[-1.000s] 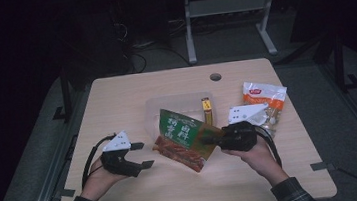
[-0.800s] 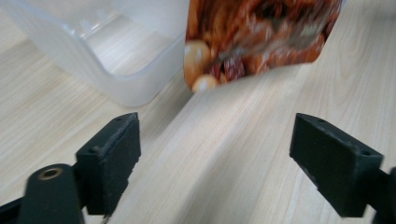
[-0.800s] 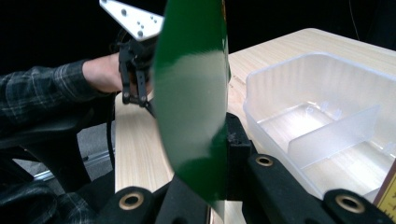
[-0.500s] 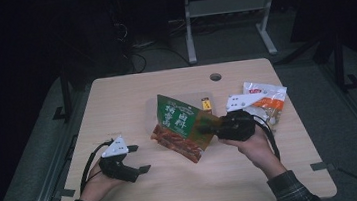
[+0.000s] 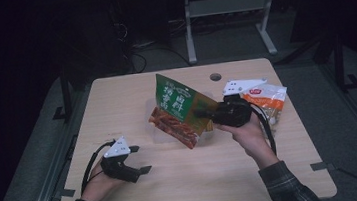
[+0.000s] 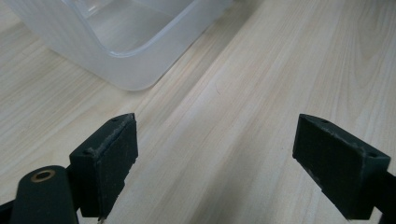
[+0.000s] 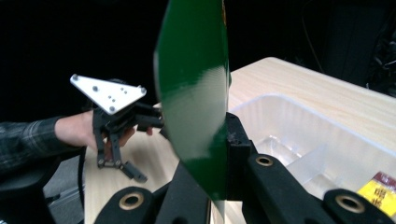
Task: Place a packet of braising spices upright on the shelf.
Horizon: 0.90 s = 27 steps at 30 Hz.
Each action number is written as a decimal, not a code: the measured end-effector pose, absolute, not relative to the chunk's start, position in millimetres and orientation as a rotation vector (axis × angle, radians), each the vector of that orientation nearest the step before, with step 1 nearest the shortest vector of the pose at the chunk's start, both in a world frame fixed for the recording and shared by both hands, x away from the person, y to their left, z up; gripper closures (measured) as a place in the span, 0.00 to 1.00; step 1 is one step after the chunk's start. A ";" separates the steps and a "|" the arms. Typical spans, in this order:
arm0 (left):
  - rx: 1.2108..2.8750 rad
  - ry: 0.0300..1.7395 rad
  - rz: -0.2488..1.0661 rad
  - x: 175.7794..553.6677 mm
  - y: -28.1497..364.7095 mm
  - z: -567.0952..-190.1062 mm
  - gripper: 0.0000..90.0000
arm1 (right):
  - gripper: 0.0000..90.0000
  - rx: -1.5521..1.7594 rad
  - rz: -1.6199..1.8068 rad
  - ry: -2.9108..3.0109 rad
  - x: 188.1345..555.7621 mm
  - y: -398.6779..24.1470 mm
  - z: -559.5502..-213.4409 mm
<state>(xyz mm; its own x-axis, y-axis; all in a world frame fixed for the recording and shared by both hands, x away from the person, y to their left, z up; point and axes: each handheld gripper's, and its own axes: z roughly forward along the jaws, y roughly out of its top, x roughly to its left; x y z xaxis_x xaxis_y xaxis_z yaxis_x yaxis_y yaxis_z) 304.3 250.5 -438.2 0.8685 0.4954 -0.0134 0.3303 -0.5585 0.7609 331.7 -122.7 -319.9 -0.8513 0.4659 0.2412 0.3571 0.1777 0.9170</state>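
Table: pale wood top, rounded corners, a small dark round hole near its far edge.
Clear plastic tub: stands on the table, see-through and hard to pick out from above; a divider shows inside it in the right gripper view.
Orange-and-white snack bag: lies flat near the table's right edge.
Small yellow packet: seemingly inside the tub.
White metal frame: on the dark floor beyond the table.

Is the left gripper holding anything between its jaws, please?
No, the left gripper has its jaws wide apart over the bare table, nothing between them.
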 end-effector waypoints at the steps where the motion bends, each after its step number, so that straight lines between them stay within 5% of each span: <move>1: 2.212 0.594 0.256 304.3 250.5 -438.2 0.15 | 1.00 0.821 1.775 2.328 333.4 -121.8 -319.5; 27: 2.207 0.586 0.257 303.4 250.4 -437.1 0.15 | 1.00 0.936 1.798 2.153 365.6 -99.7 -327.4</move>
